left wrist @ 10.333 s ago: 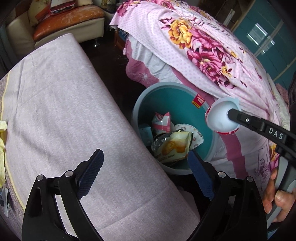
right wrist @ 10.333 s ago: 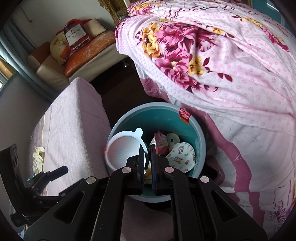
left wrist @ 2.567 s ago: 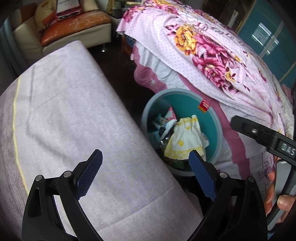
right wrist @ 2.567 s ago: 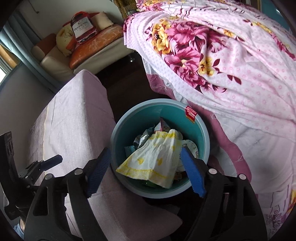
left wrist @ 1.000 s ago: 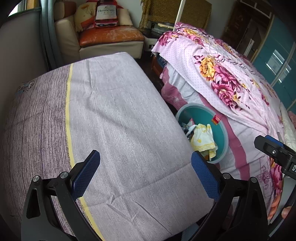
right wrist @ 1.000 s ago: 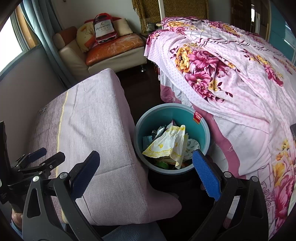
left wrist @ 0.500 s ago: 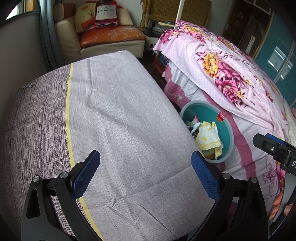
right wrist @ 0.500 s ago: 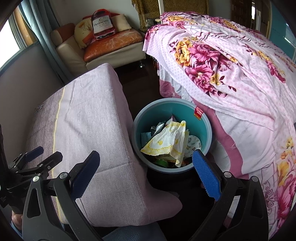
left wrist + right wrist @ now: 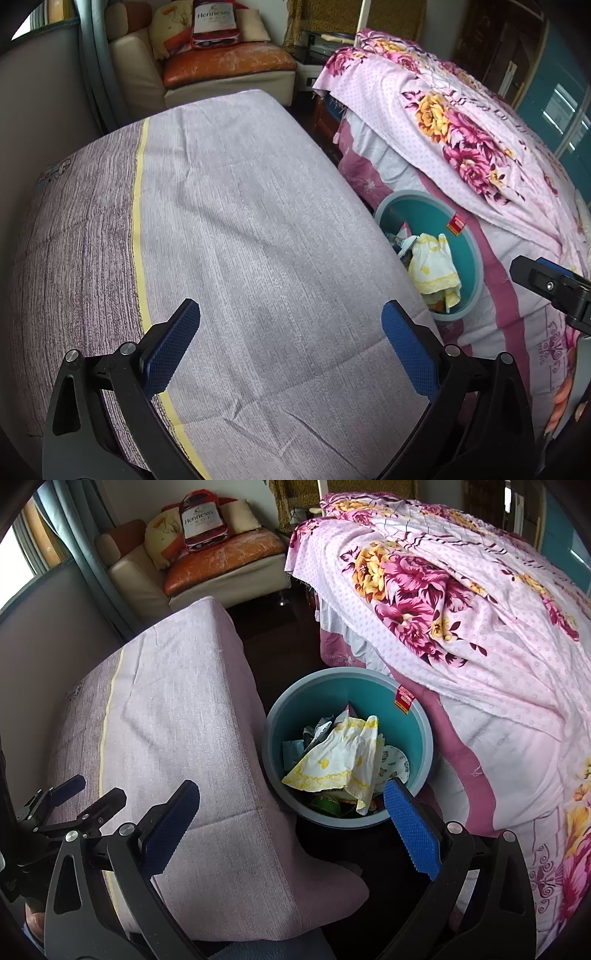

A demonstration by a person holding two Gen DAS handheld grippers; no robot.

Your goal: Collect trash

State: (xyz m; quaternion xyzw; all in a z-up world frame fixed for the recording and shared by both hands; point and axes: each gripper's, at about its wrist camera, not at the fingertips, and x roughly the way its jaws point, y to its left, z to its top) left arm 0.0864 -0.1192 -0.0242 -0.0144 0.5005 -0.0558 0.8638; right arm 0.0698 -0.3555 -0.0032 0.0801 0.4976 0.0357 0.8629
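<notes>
The teal bin is wedged between the cloth-covered table and the floral bedspread, both touching its rim. Access from above is unobstructed, but the interior is largely filled by a yellow-and-white wrapper lying over other trash. A strip of dark floor is left open beyond the bin.

a bedroom interior. a cloth-covered table in lilac with a yellow stripe stands beside a bed under a pink floral quilt, dark floor between them. a cream sofa with an orange cushion lines the far wall; daylight enters at a left window.
</notes>
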